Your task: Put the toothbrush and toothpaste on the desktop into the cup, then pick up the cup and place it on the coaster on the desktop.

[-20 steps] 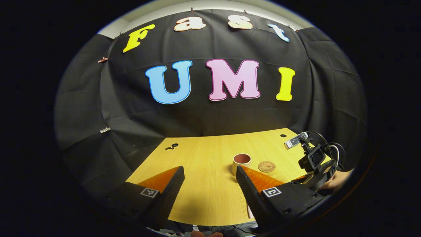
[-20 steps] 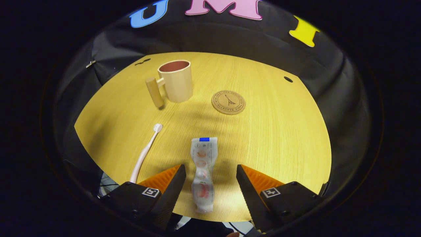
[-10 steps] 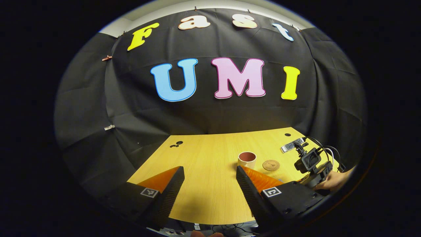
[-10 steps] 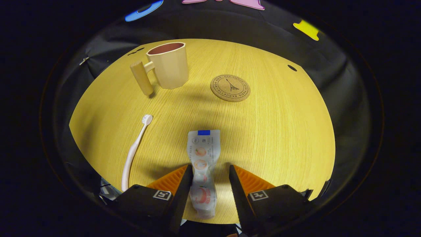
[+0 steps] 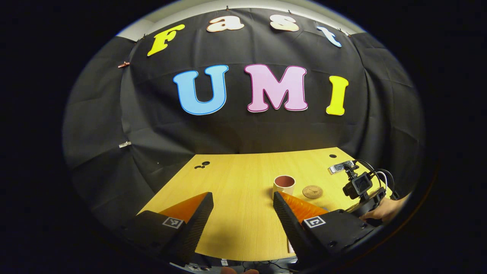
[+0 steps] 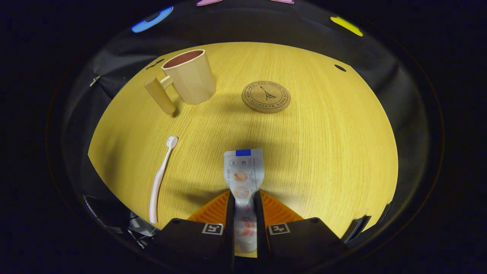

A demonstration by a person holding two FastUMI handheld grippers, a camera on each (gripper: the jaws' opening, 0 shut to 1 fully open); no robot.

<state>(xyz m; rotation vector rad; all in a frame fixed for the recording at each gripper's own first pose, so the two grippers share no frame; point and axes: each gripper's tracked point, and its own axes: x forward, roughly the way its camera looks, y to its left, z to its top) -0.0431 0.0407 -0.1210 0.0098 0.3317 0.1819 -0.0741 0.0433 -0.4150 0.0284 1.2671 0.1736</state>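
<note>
A: Where is the toothpaste (image 6: 243,179)?
B: In the right gripper view it lies flat on the yellow desk (image 6: 323,144), near the front edge. The right gripper (image 6: 243,213) has both fingers pressed on its sides. The tube looks pinched thin where they squeeze it, and its flat end with the blue mark points toward the back of the desk.

A: And the toothbrush (image 6: 159,179)?
B: It lies on the desk to the left of the toothpaste, apart from it. Its bristle end points toward the cup (image 6: 188,78).

A: What is the cup doing?
B: It stands upright near the back of the desk. Its thick handle sticks out to the left. The round coaster (image 6: 266,96) lies beside it on the right, not touching it.

A: What about the other gripper?
B: The left gripper (image 5: 243,213) is held up over the near part of the desk with its fingers wide apart. They hold nothing.

A: Can the left gripper view see anything else?
B: Yes. The cup (image 5: 284,183) and the coaster (image 5: 312,191) sit farther off. At the right edge is the right gripper's body, and a hand (image 5: 384,211) is holding it.
</note>
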